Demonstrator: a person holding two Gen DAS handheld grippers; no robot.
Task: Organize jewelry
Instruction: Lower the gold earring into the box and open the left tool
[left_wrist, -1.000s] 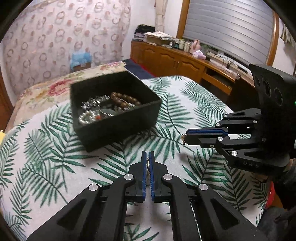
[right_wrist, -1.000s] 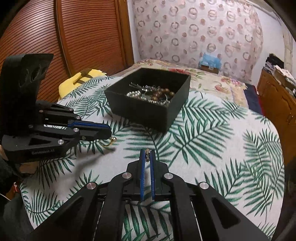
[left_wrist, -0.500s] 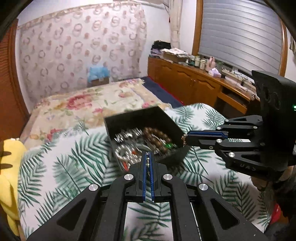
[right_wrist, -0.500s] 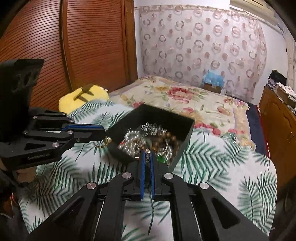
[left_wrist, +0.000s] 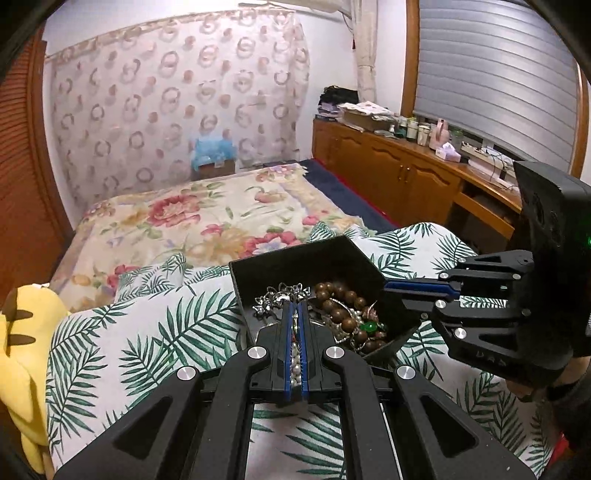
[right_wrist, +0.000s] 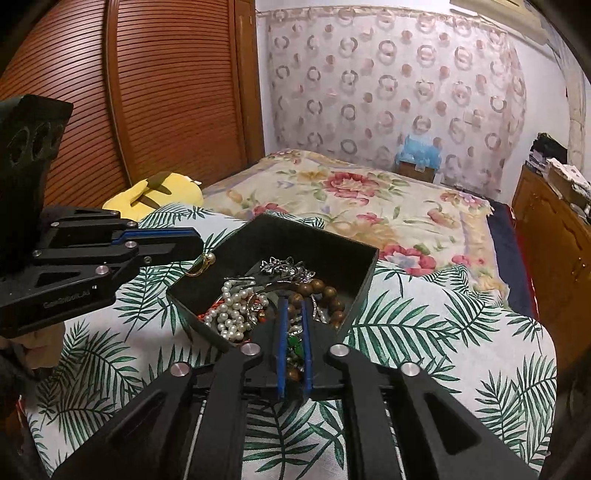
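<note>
A black open box (left_wrist: 354, 254) (right_wrist: 364, 271) on the palm-leaf cloth holds pearls (right_wrist: 231, 314), brown wooden beads (left_wrist: 338, 301) and silver pieces (right_wrist: 286, 266). My left gripper (left_wrist: 294, 308) (right_wrist: 199, 242) is over the box's near-left edge, shut on a small gold ring (right_wrist: 201, 266) that hangs over the box's rim. My right gripper (right_wrist: 293, 304) (left_wrist: 386, 286) is over the box's right side with its jaws slightly apart and nothing seen between them.
The box sits on a bed with a palm-leaf cloth (left_wrist: 155, 332) and a floral blanket (left_wrist: 184, 221) behind. A yellow plush pillow (left_wrist: 22, 339) lies at the left. Wooden cabinets (left_wrist: 406, 177) stand at the right, a slatted wardrobe (right_wrist: 166, 92) at the left.
Both grippers moved forward to the box and now hang over it. The right gripper's jaws have parted a little. The left gripper still holds the gold ring.
</note>
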